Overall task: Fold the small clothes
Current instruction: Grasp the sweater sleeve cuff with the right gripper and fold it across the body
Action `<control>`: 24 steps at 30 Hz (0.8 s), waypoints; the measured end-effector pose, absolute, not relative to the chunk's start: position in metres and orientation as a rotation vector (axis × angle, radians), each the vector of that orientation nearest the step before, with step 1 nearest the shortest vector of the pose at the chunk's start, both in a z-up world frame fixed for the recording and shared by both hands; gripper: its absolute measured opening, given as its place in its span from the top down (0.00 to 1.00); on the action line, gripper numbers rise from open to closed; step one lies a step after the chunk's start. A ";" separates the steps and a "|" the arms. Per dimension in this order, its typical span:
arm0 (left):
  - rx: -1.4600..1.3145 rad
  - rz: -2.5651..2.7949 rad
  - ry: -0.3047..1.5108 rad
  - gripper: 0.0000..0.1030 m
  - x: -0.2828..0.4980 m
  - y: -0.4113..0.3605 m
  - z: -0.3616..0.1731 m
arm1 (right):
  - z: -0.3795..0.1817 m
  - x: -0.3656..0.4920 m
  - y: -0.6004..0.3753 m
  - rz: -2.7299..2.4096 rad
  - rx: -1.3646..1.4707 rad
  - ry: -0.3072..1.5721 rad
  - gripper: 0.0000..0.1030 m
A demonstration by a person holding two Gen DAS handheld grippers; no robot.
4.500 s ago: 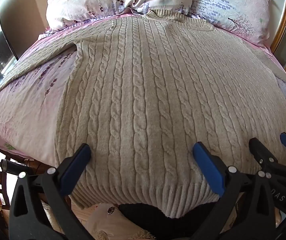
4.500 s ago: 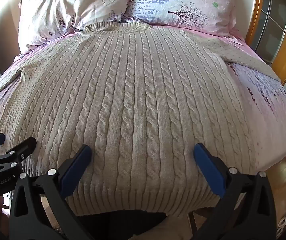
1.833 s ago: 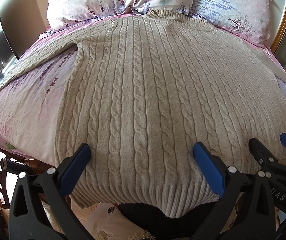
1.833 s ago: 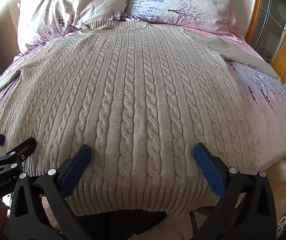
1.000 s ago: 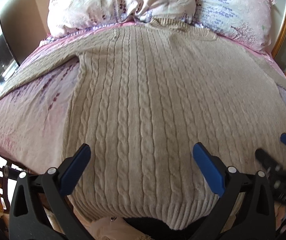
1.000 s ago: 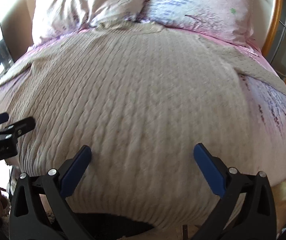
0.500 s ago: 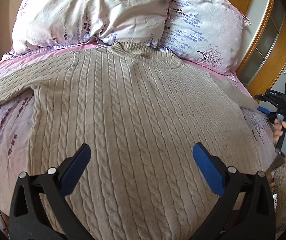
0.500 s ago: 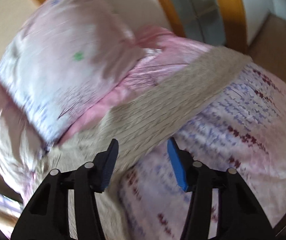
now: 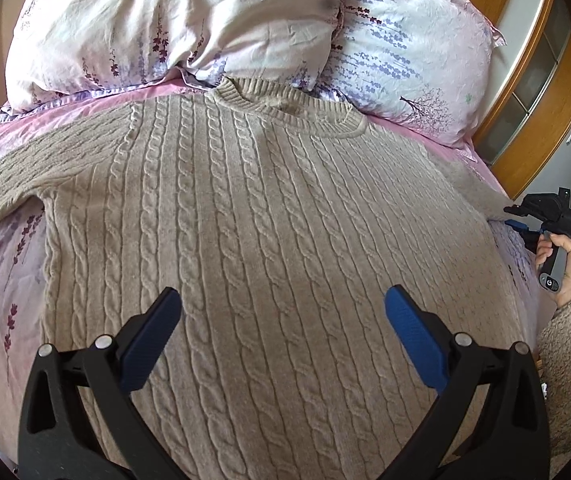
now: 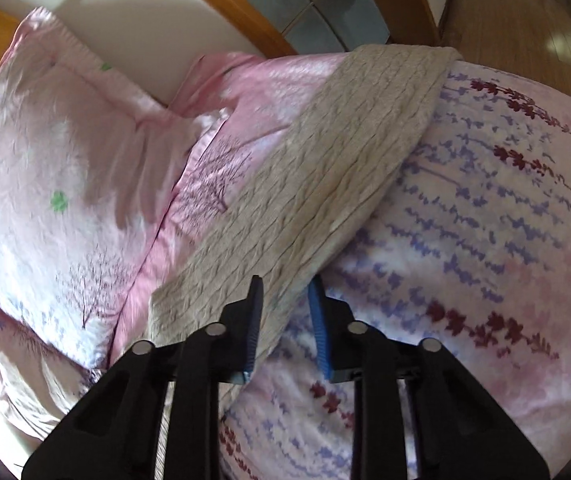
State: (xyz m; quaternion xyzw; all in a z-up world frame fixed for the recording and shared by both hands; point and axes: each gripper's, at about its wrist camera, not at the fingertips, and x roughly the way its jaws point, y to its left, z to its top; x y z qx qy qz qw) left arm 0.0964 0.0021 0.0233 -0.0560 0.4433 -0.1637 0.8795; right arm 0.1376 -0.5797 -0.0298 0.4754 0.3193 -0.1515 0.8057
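A beige cable-knit sweater (image 9: 265, 220) lies face up and spread flat on the bed, collar toward the pillows. My left gripper (image 9: 281, 312) hovers open over the lower body of the sweater, nothing between its fingers. My right gripper (image 9: 525, 220), held in a hand (image 9: 565, 264), is at the bed's right edge by the right sleeve. In the right wrist view the sleeve (image 10: 345, 160) runs diagonally across the bed, and the right gripper (image 10: 285, 292) has its jaws closing around the sleeve's edge, with a narrow gap left.
Two floral pillows (image 9: 185, 20) (image 9: 405, 60) lie beyond the collar. The pink floral bedcover (image 10: 485, 240) shows beside the sleeve. A wooden frame with glass panels (image 9: 545, 100) stands at the right, and wooden floor (image 10: 505, 20) lies past the bed's edge.
The right gripper swung from the hem to the right sleeve, rolled over, and narrowed its jaws around the sleeve edge. The left gripper moved forward over the sweater, still open.
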 end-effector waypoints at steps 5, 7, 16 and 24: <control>-0.125 -0.346 0.932 0.02 0.103 0.007 0.025 | -0.028 0.147 -0.583 -0.359 0.965 0.668 0.90; -0.146 -0.346 0.949 0.02 0.108 0.013 0.025 | -0.016 0.149 -0.575 -0.359 0.902 0.626 0.91; -0.224 -0.292 0.931 0.02 0.118 0.037 0.031 | 0.075 0.141 -0.474 -0.030 0.611 0.436 0.91; -0.171 -0.268 0.861 0.02 0.112 0.036 0.043 | 0.035 0.166 -0.337 0.329 0.493 0.715 0.91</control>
